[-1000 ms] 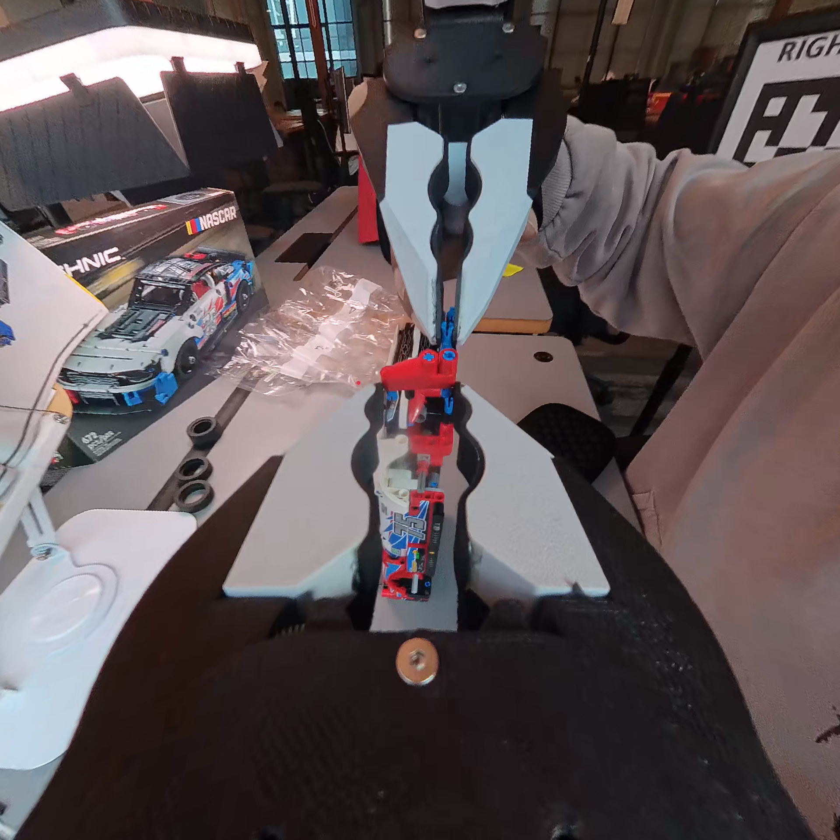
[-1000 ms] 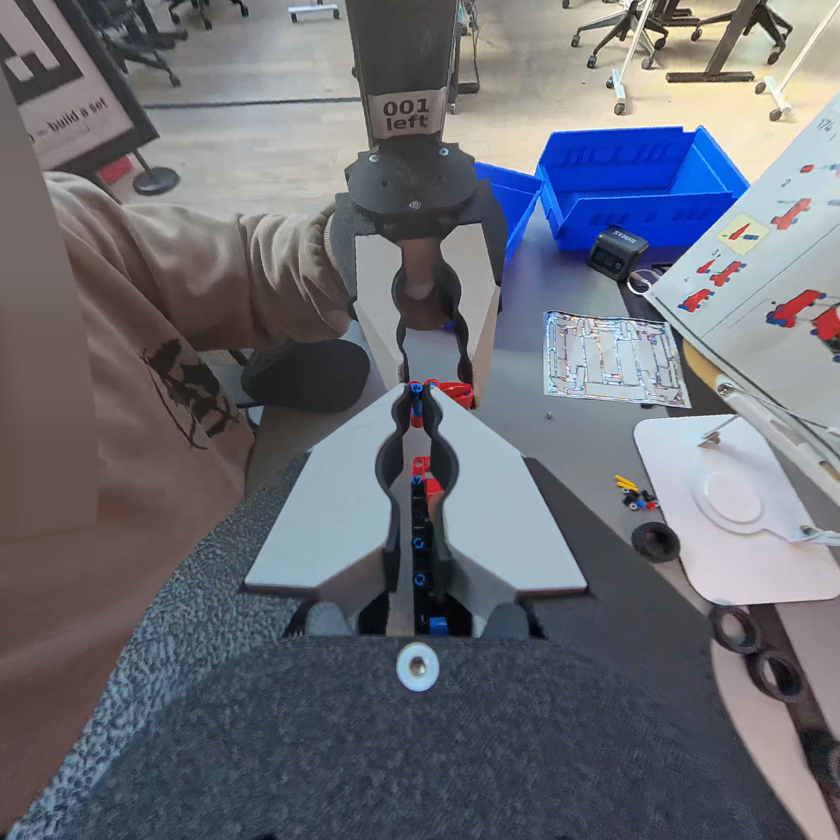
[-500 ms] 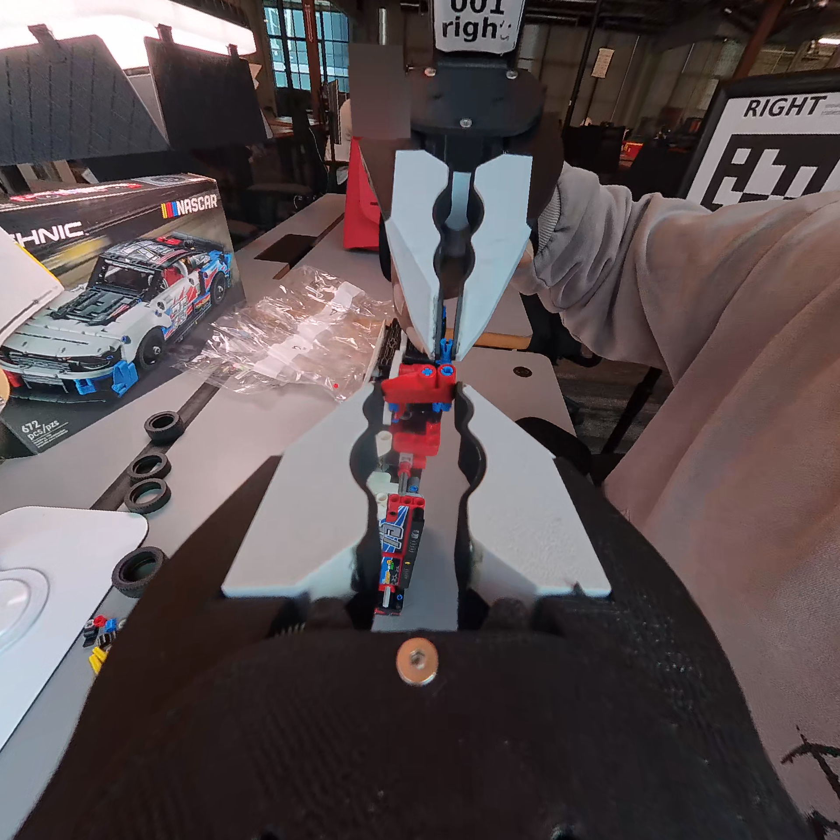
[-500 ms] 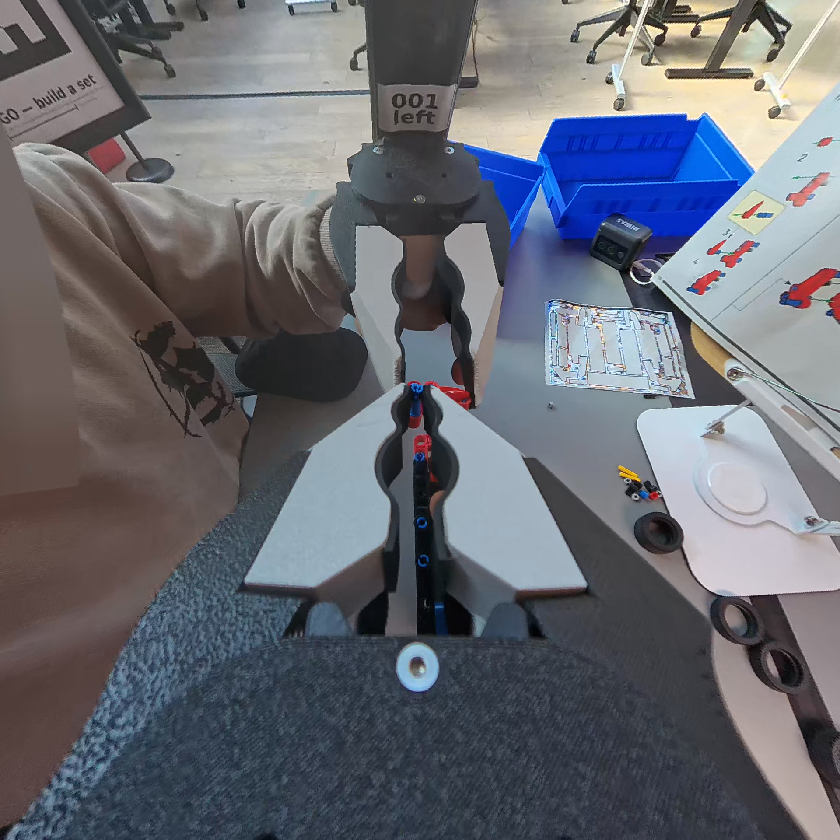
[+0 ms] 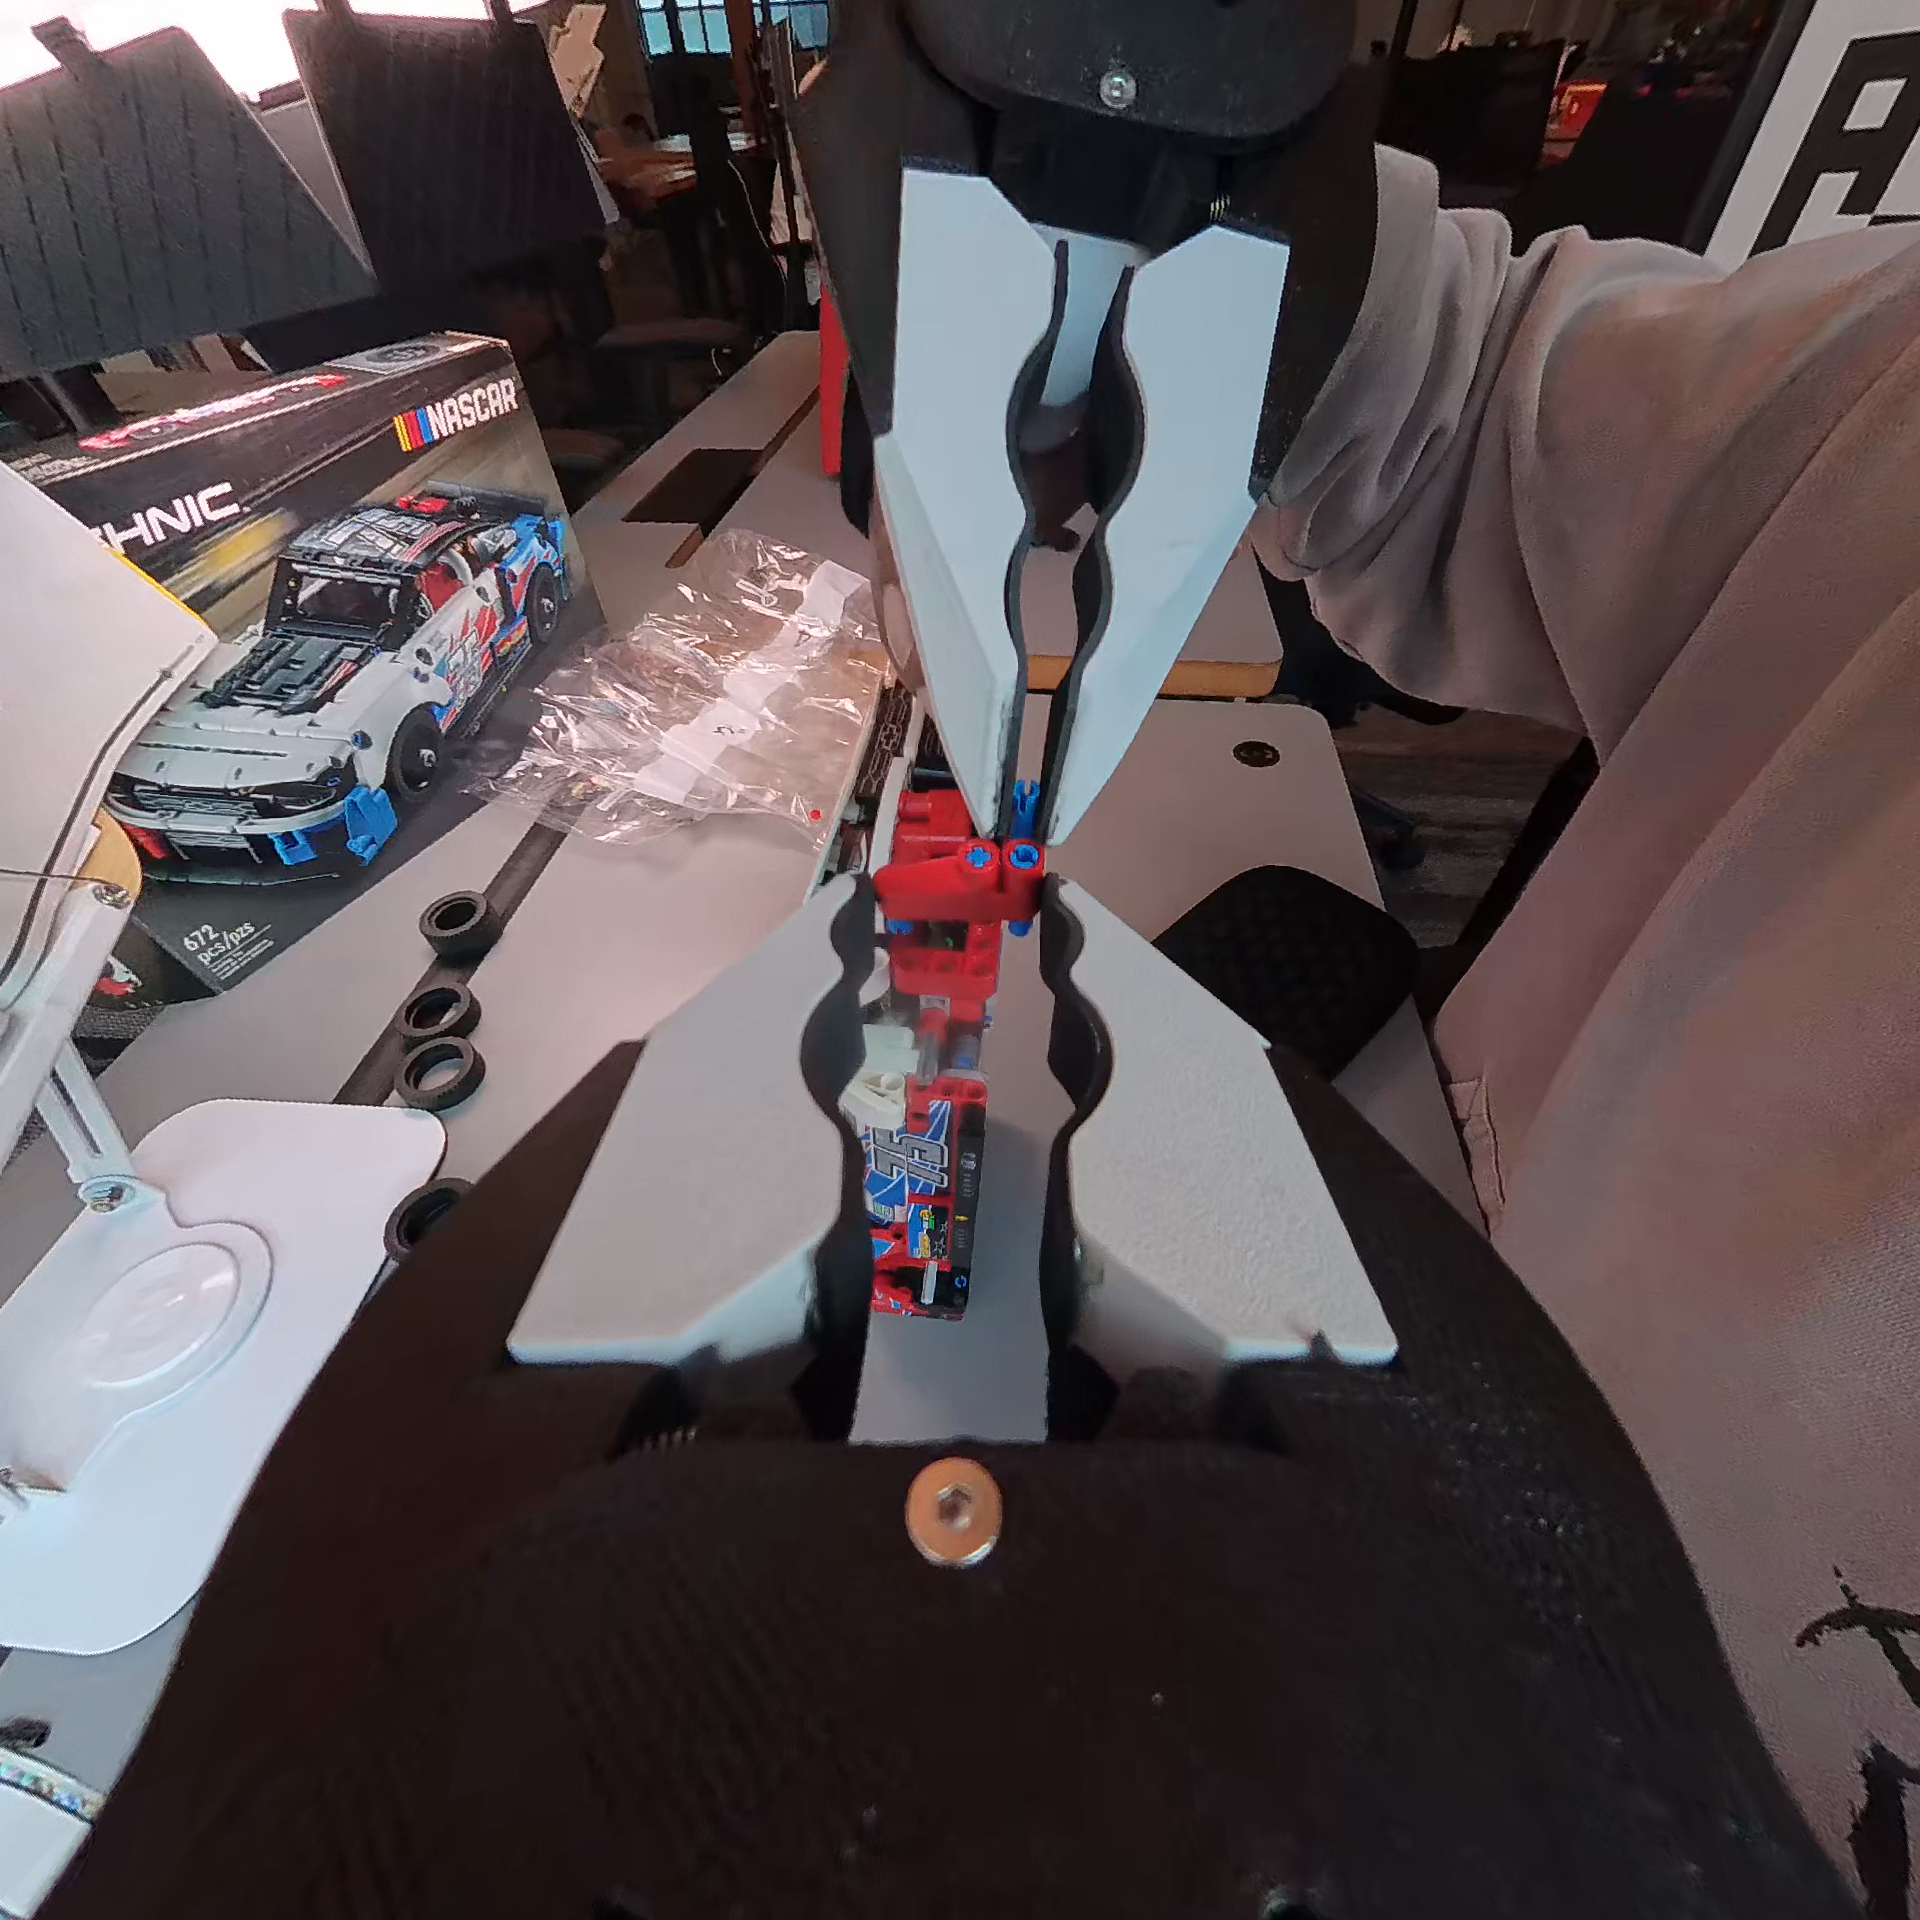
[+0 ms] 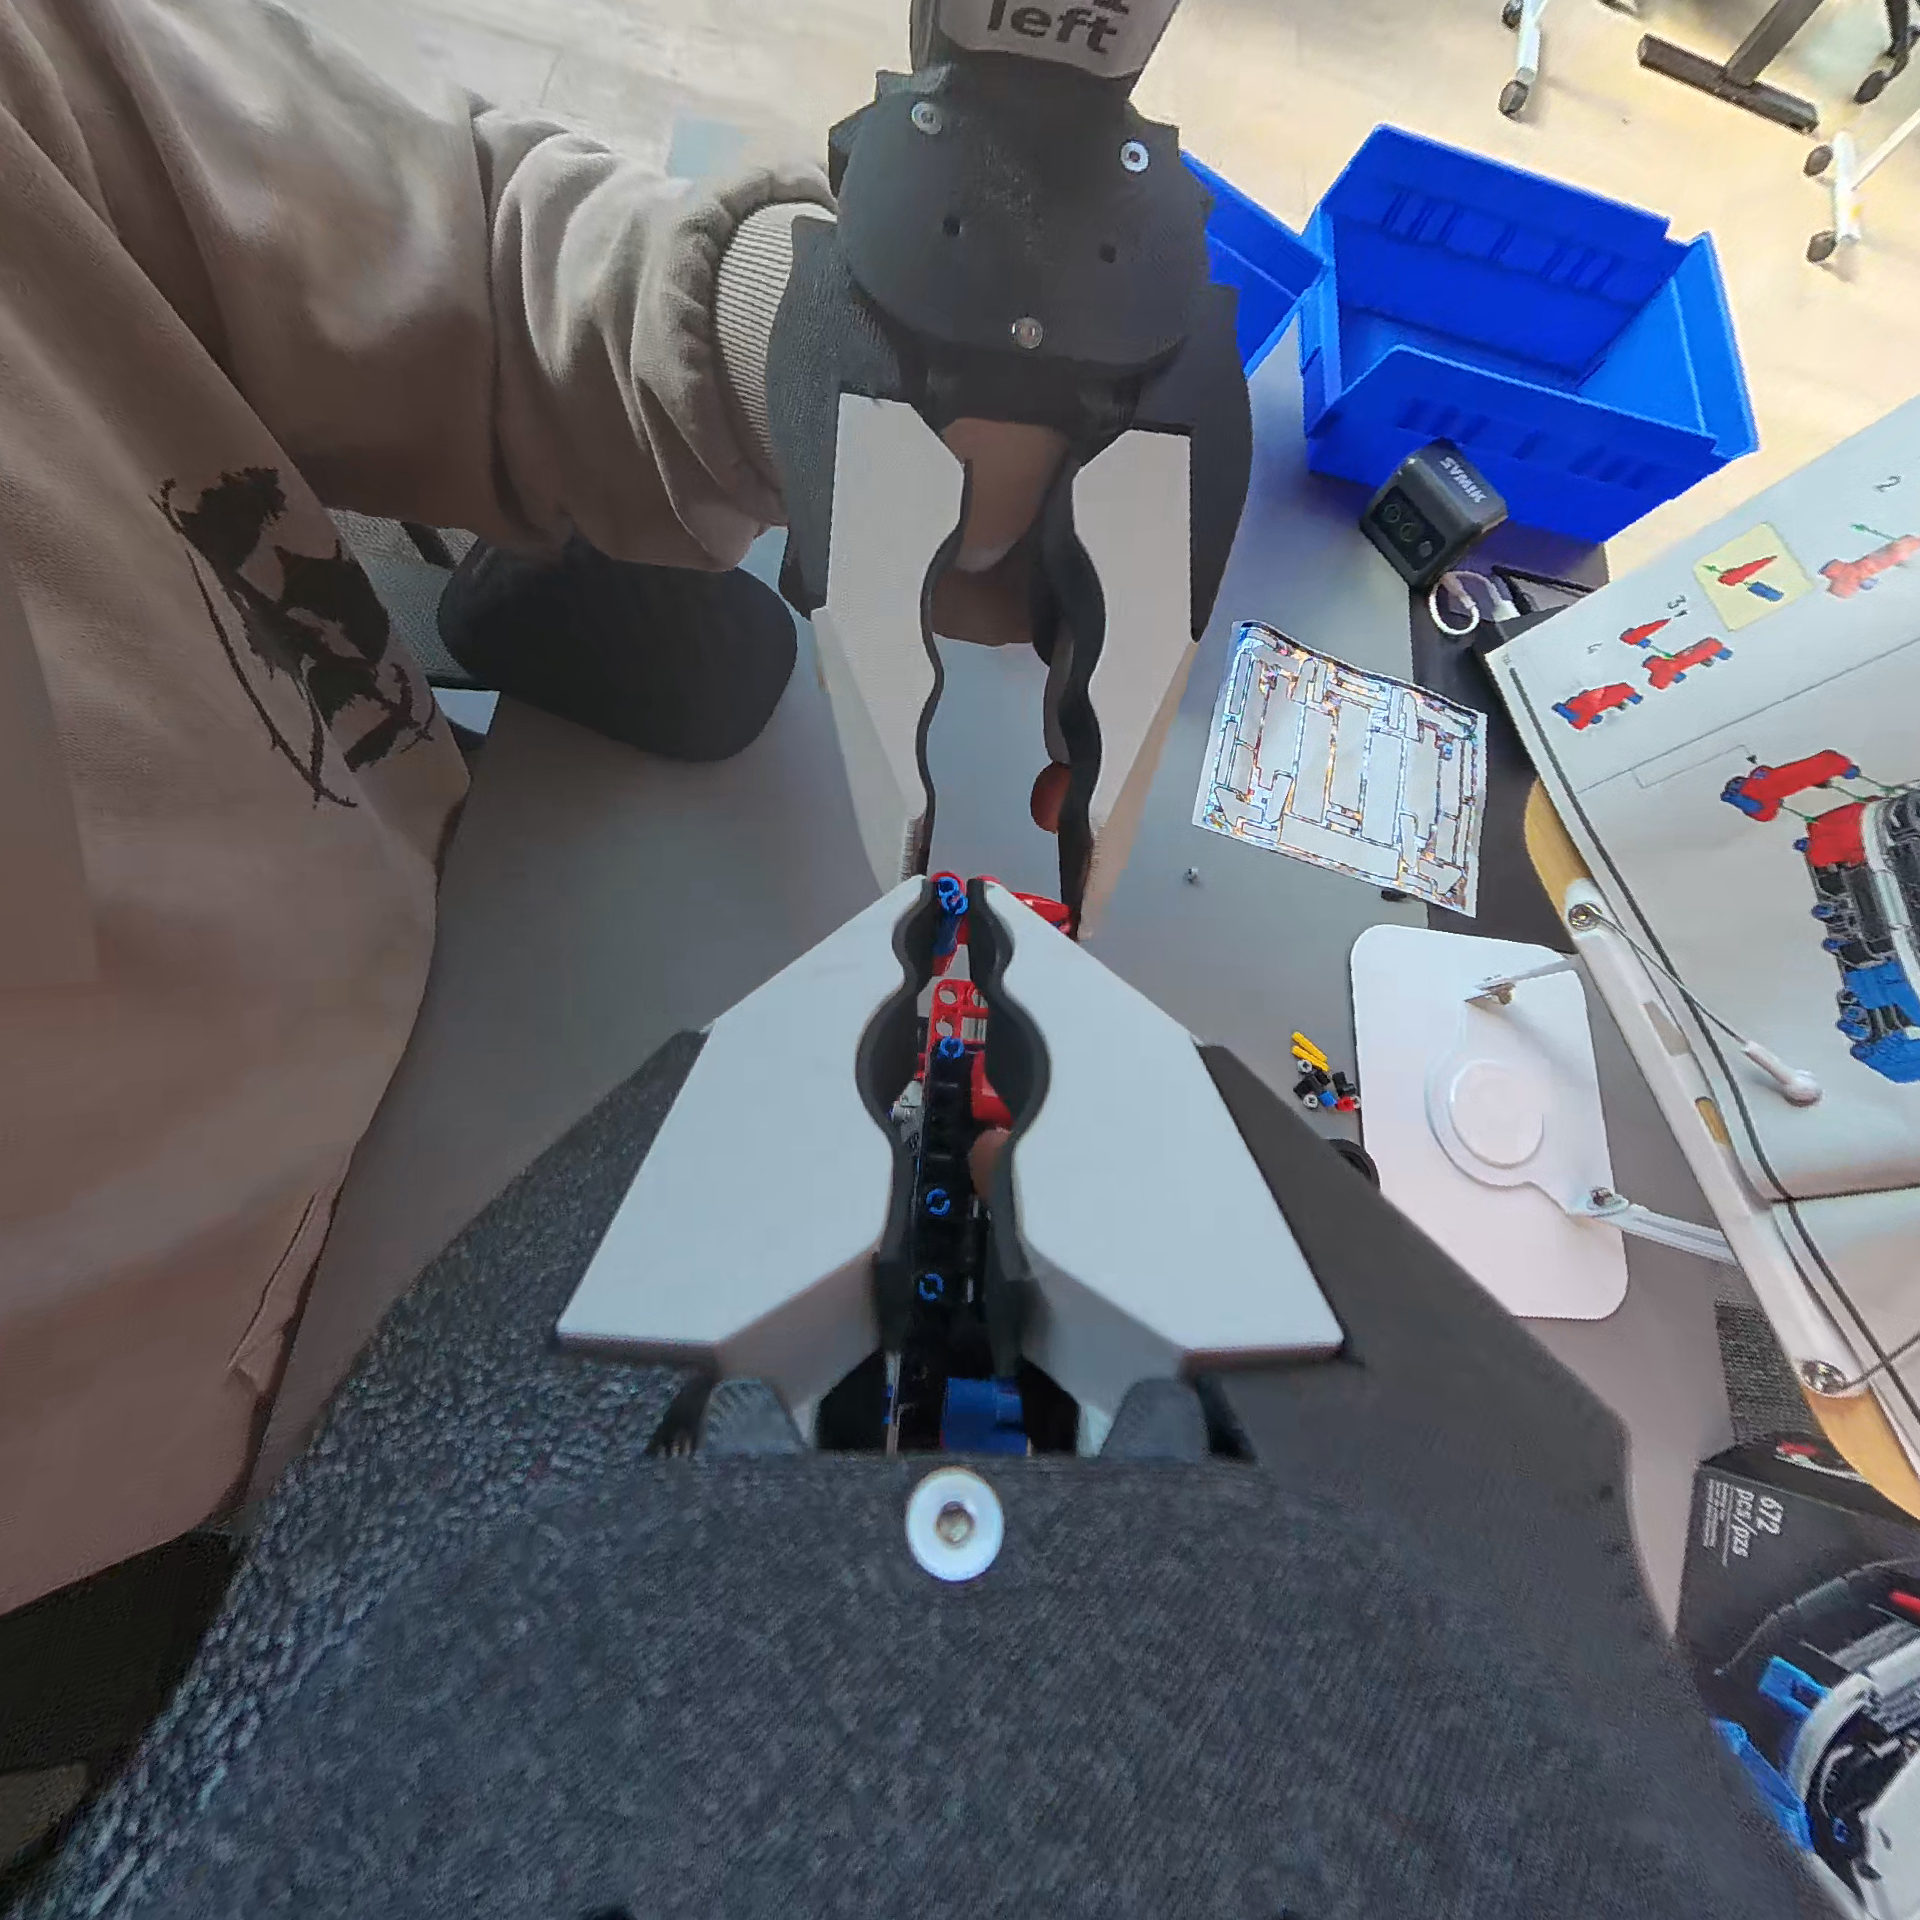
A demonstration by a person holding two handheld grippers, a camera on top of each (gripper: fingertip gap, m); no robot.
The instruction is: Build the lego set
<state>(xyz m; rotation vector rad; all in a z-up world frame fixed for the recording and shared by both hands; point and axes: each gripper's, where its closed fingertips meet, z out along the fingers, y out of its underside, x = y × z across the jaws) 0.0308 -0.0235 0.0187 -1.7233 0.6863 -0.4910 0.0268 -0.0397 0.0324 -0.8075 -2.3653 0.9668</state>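
Note:
My left gripper (image 5: 956, 899) is shut on a red, white and blue lego assembly (image 5: 925, 1174) and holds it lengthwise between its fingers, above the table. The assembly's red front end (image 5: 951, 883) sticks out at the fingertips. My right gripper (image 6: 948, 885) is shut on a small blue pin (image 6: 945, 902). It meets the left gripper tip to tip, with the pin (image 5: 1023, 798) against the red front end. In the right wrist view the left gripper (image 6: 997, 894) reaches in from above, and a black beam with blue pins (image 6: 940, 1195) shows between my fingers.
On the grey table are the set's box (image 5: 312, 623), a clear plastic bag (image 5: 717, 707), several black tyres (image 5: 436, 1039) and a white stand base (image 5: 208, 1299). Blue bins (image 6: 1507, 343), a sticker sheet (image 6: 1340, 769), loose small parts (image 6: 1320, 1081) and the instruction booklet (image 6: 1766, 831) also show. My two grippers' fingertips are within a few centimetres of each other.
The two grippers have come closer together, and the right gripper's tips with the blue pin now press against the assembly's red front end. Both stay shut.

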